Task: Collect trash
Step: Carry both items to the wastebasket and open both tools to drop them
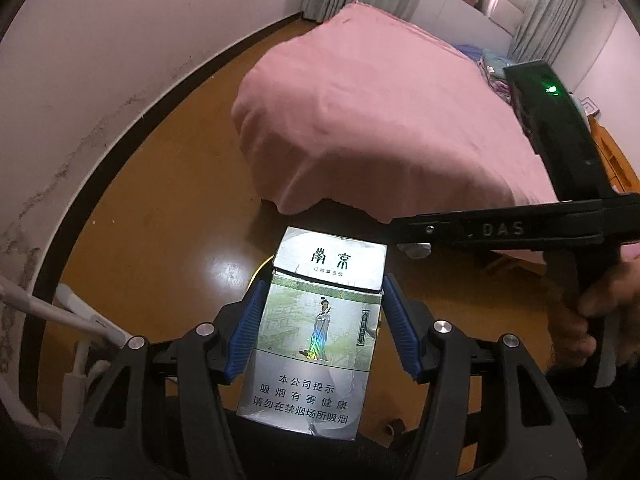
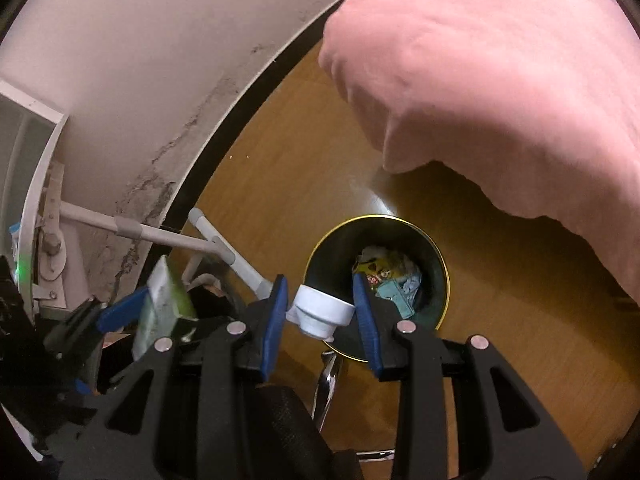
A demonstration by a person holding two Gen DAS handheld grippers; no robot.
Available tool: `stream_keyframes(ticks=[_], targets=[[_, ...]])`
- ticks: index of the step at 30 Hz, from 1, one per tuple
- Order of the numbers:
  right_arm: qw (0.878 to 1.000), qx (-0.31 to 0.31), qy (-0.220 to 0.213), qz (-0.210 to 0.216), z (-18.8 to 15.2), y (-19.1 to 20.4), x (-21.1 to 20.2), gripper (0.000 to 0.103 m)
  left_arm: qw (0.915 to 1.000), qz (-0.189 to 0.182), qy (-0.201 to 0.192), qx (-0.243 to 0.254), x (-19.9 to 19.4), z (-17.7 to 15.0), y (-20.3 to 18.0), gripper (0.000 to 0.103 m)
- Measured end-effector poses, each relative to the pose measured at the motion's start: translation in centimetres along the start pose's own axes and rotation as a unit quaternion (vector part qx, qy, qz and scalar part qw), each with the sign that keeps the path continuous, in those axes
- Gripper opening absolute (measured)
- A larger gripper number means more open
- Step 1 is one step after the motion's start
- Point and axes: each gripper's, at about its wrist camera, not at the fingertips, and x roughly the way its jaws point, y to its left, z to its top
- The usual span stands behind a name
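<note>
Gripping item one: a silver cigarette pack (image 1: 316,332), printed with a robed figure and Chinese text, lid flap ajar, held lengthwise in the left gripper (image 1: 320,316); both blue pads press its long side edges, jaws clamped on it, the lid end projecting past the fingertips and the base end lying back toward the gripper body. Item two: a small white plastic cup (image 2: 324,312), tipped on its side, sits between the blue fingers of the right gripper (image 2: 320,308); the left finger touches its narrow end, the right finger meets its wider rim, jaws closed on it. Item three: a round dark trash bin (image 2: 436,264) with a gold rim, standing on the wooden floor (image 2: 304,128) just beyond and beneath the cup, holding crumpled wrappers and paper scraps (image 2: 390,276). Item four: a bed under a pink cover (image 1: 380,120), near the bin. Item five: the right gripper's black body, seen in the left view beside the pack, held by a hand (image 1: 596,312).
</note>
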Motion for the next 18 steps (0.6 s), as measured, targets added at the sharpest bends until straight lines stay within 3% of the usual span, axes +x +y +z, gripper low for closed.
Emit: stream_keyframes(ticks=[8,10,12,18], targets=[[1.000,0.002,-0.003,-0.013,0.1,-0.2,0.0,0.034,0.9999,-0.003,0.009,0.010,1.1,0.3,-0.8,0.058],[1.000,0.005,-0.006,-0.018,0.0,-0.3,-0.1,0.035,0.9999,0.002,0.008,0.008,1.4,0.4,-1.0,0.064],[1.000,0.005,-0.008,-0.017,0.0,-0.2,-0.2,0.045,1.0000,0.003,0.003,0.007,1.2,0.4,-1.1,0.072],[1.000,-0.003,-0.019,-0.017,0.0,0.2,-0.8,0.054,0.9999,0.007,-0.004,0.013,0.3,0.6,-1.2,0.072]])
